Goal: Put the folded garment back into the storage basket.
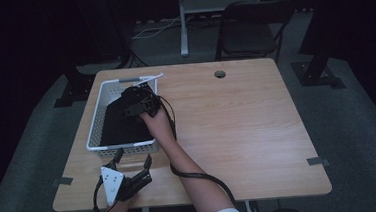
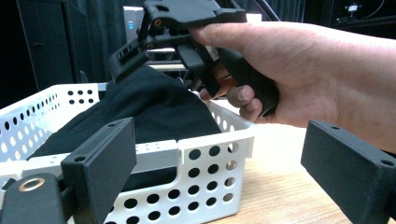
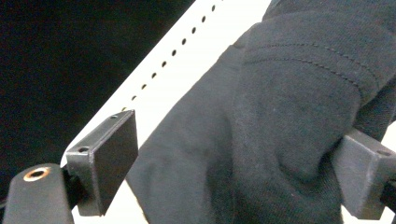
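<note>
A black garment (image 1: 122, 128) lies bundled in a white perforated basket (image 1: 95, 117) on the left of the wooden table. My right gripper (image 1: 124, 106) reaches into the basket from the right, over the cloth. In the right gripper view my right gripper (image 3: 233, 172) is open, with a thick fold of the black garment (image 3: 280, 93) between its jaws and a gap at the left pad. My left gripper (image 1: 132, 161) rests open near the table's front edge, just in front of the basket. Between its spread jaws stand the basket (image 2: 205, 154) and the garment (image 2: 154, 107).
The wooden table (image 1: 238, 132) stretches wide to the right of the basket, with a cable hole (image 1: 219, 74) near its far edge. A folding chair (image 1: 250, 26) and a stand's post (image 1: 183, 21) are behind the table. Tape tabs (image 1: 317, 161) mark the front corners.
</note>
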A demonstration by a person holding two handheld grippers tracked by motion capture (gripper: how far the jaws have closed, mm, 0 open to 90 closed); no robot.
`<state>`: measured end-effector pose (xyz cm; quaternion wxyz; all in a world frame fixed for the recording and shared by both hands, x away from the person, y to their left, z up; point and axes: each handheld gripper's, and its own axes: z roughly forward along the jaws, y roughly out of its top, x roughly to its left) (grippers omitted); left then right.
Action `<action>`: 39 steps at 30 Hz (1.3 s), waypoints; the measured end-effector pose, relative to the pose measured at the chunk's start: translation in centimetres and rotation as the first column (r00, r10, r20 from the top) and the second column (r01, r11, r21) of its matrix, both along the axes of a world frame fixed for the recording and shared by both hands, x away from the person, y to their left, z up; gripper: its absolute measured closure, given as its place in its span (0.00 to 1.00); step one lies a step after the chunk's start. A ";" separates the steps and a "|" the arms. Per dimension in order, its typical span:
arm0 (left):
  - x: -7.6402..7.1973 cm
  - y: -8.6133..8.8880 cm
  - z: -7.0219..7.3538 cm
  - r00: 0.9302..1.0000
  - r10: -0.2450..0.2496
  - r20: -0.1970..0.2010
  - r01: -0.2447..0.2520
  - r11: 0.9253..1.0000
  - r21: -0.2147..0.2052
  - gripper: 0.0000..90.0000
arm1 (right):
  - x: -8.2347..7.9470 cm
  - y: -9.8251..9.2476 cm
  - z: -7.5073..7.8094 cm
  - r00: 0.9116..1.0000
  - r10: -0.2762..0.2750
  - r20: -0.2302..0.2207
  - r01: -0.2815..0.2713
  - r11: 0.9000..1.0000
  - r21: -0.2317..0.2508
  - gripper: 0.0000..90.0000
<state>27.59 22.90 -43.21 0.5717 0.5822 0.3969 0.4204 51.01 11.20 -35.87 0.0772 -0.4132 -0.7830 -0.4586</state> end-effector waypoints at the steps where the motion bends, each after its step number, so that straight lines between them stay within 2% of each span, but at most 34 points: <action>1: 0.0 0.0 0.0 1.000 0.000 0.000 0.000 1.000 0.001 0.13 | 0.0 0.1 0.0 1.000 -0.003 0.004 0.003 1.000 -0.017 0.14; 5: 0.0 0.0 0.0 1.000 0.000 0.000 0.000 1.000 0.000 0.13 | -0.3 0.3 0.1 0.999 0.005 0.034 -0.004 0.999 -0.046 0.03; 10: 0.0 0.0 0.0 1.000 0.000 0.000 0.000 1.000 0.000 0.13 | -0.7 0.6 0.3 0.996 0.003 0.087 0.005 0.996 -0.090 0.02; 14: 0.0 0.0 0.0 1.000 0.000 -0.001 0.000 1.000 0.000 0.13 | -1.4 0.6 0.7 0.988 -0.025 0.152 0.042 0.993 -0.113 0.01; 15: 0.0 0.0 0.0 1.000 0.000 -0.001 0.000 1.000 0.000 0.13 | -1.5 0.5 0.8 0.986 -0.017 0.165 0.036 0.993 -0.111 0.01; 17: 0.0 0.0 0.0 1.000 0.000 0.000 0.000 1.000 0.000 0.13 | -1.8 0.2 0.9 0.981 -0.032 0.190 0.051 0.994 -0.099 0.01; 19: 0.0 0.0 0.0 1.000 0.000 -0.001 0.000 1.000 0.000 0.13 | -1.8 0.1 1.0 0.980 -0.024 0.198 0.044 0.994 -0.097 0.01; 20: 0.0 0.0 0.0 1.000 0.000 -0.001 0.000 1.000 0.000 0.13 | -2.0 -0.2 1.2 0.975 -0.038 0.220 0.058 0.995 -0.085 0.01; 24: 0.0 0.0 0.0 1.000 -0.009 -0.004 0.009 1.000 0.002 0.13 | -2.3 -0.7 1.7 0.973 -0.023 0.229 0.026 1.000 -0.009 0.02; 31: 0.0 0.0 0.0 1.000 -0.007 -0.001 0.007 1.000 0.001 0.13 | -2.9 -1.1 2.0 0.965 0.001 0.261 -0.018 0.998 0.061 0.02; 35: 0.0 0.0 0.0 1.000 -0.006 -0.001 0.006 1.000 0.000 0.13 | -3.3 -1.3 2.2 0.956 -0.009 0.295 -0.014 0.997 0.075 0.01; 39: 0.0 0.0 0.0 1.000 -0.006 0.005 0.006 1.000 -0.006 0.13 | -3.9 -1.7 2.6 0.939 -0.032 0.342 0.000 0.996 0.094 0.01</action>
